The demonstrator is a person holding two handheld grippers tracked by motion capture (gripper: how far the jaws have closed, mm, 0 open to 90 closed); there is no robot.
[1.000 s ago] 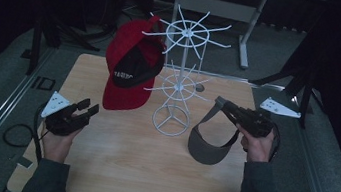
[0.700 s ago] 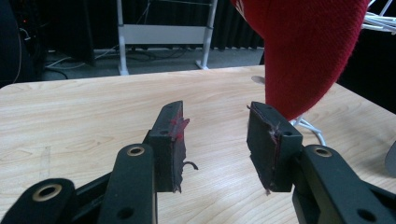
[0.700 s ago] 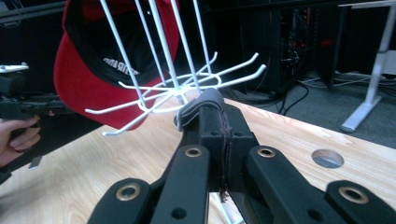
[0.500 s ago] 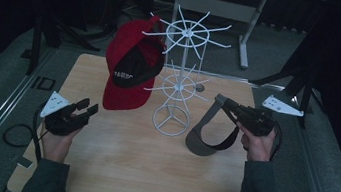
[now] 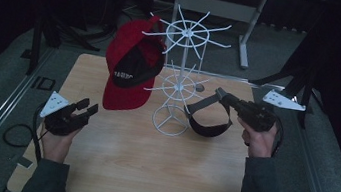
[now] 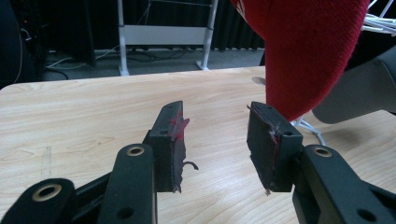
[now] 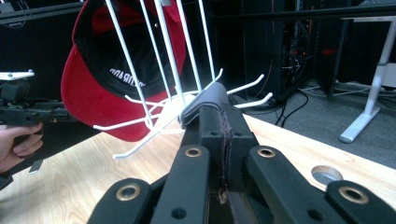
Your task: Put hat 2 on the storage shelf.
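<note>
Currently, at a wooden table (image 5: 147, 173), a person works a white wire rack (image 5: 178, 82) with a handheld gripper in each hand. The right gripper (image 5: 220, 94), at about three o'clock from the rack's base, has its jaws pressed together on the edge of a dark grey visor (image 5: 207, 126), which hangs off them just beside the rack's lower ring of prongs; in the right gripper view the visor (image 7: 205, 100) shows as a thin fold of grey cloth pinched at the jaw tips, close against the white prongs. The left gripper (image 5: 86, 110), near eight o'clock from the rack, rests low over the table with its jaws standing wide and nothing between them, as the left gripper view (image 6: 215, 135) confirms. A red cap (image 5: 129, 70) already hangs from the rack's upper tier at about ten o'clock.

The visor looks light and mostly soft: its band droops in a loop, while the brim probably holds some curve, though the dim light makes that hard to judge. A pinch on the band's cloth edge seems secure enough for so little weight, but the loop will likely swing and sag. Holding near the top of the band should keep the opening wide enough to slip over a prong.
</note>
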